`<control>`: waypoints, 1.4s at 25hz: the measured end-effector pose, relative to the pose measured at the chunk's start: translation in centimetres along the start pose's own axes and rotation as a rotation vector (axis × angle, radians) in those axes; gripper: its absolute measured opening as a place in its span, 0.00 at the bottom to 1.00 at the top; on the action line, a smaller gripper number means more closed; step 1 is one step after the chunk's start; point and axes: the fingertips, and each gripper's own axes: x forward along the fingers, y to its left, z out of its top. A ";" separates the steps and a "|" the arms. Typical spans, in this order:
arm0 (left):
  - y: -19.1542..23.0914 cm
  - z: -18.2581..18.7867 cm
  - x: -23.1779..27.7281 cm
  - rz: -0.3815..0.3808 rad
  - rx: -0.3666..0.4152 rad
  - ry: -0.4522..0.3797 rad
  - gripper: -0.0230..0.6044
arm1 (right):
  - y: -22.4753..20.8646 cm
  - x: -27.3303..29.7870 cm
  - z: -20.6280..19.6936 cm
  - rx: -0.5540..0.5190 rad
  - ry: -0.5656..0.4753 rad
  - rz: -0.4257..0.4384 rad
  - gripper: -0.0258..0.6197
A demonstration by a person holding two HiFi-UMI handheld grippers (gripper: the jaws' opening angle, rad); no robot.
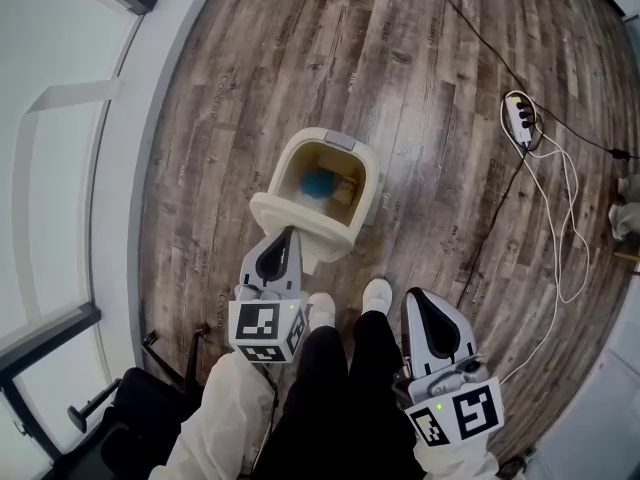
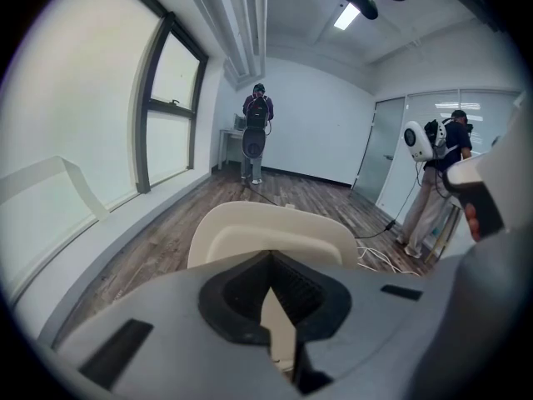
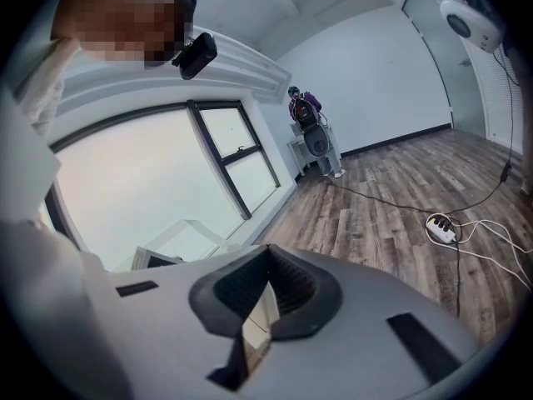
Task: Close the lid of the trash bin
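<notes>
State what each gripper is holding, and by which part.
Nothing is held: the left gripper is shut, tip by the bin lid; the right gripper is shut, empty.

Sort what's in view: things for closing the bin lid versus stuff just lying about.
For the job: trash bin, its open lid, left gripper at the lid.
Lying about: power strip and cables; right gripper, away from the bin.

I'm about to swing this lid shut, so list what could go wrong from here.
1. The left gripper meets the open lid at its near edge with jaws together, not clamped on it. A push may slip off or skid the trash bin over the wood floor.
2. The white shoes stand right behind the lid, so a step forward could knock the bin.
3. The power strip and its cables lie to the right and could trip you.
</notes>
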 end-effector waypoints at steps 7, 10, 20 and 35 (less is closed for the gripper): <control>0.0 -0.5 2.6 0.001 0.011 0.027 0.05 | -1.6 0.9 0.4 0.022 -0.005 -0.017 0.08; -0.1 -0.7 3.7 -0.003 0.022 0.039 0.05 | -2.1 1.3 0.7 0.029 -0.006 -0.021 0.08; 0.0 -1.3 7.0 -0.001 0.026 0.058 0.05 | -4.4 1.9 0.0 0.055 0.008 -0.049 0.08; 0.3 -3.1 11.4 -0.011 -0.004 0.129 0.05 | -7.1 3.6 -0.5 0.063 0.046 -0.060 0.08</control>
